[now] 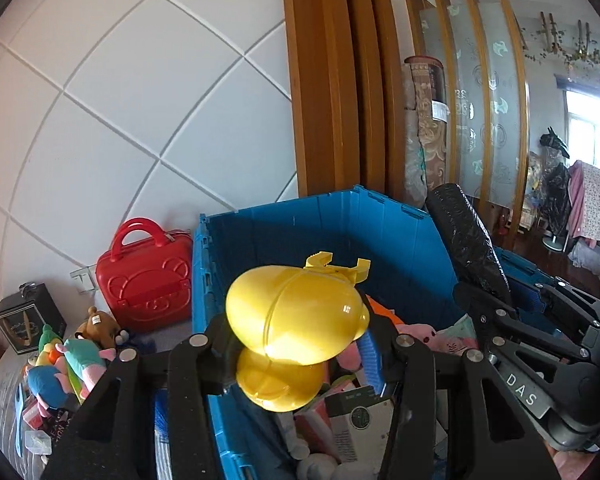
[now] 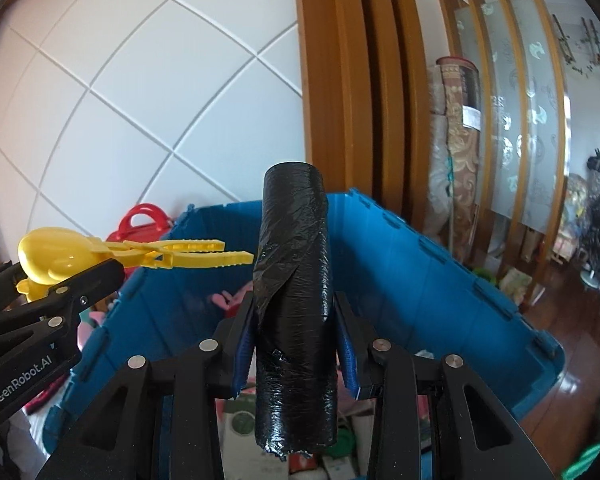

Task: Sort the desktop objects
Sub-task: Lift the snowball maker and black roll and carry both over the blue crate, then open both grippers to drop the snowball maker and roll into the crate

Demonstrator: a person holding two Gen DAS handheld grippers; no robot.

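My left gripper (image 1: 300, 356) is shut on a yellow plastic snowball-maker clamp (image 1: 296, 316), held over the blue crate (image 1: 324, 236). The clamp (image 2: 100, 256) and left gripper (image 2: 60, 296) also show in the right wrist view, at the left. My right gripper (image 2: 296, 352) is shut on an upright black plastic-wrapped roll (image 2: 294, 304), above the blue crate (image 2: 420, 280). In the left wrist view the roll (image 1: 464, 240) and right gripper (image 1: 540, 344) are at the right. The crate holds boxes and pink plush items (image 1: 428, 336).
A red toy suitcase (image 1: 144, 280) stands against the white panelled wall left of the crate. Plush toys (image 1: 72, 360) and a black box (image 1: 28, 320) lie further left. Wooden door frame (image 1: 332, 80) and rolled carpets (image 1: 424, 128) stand behind the crate.
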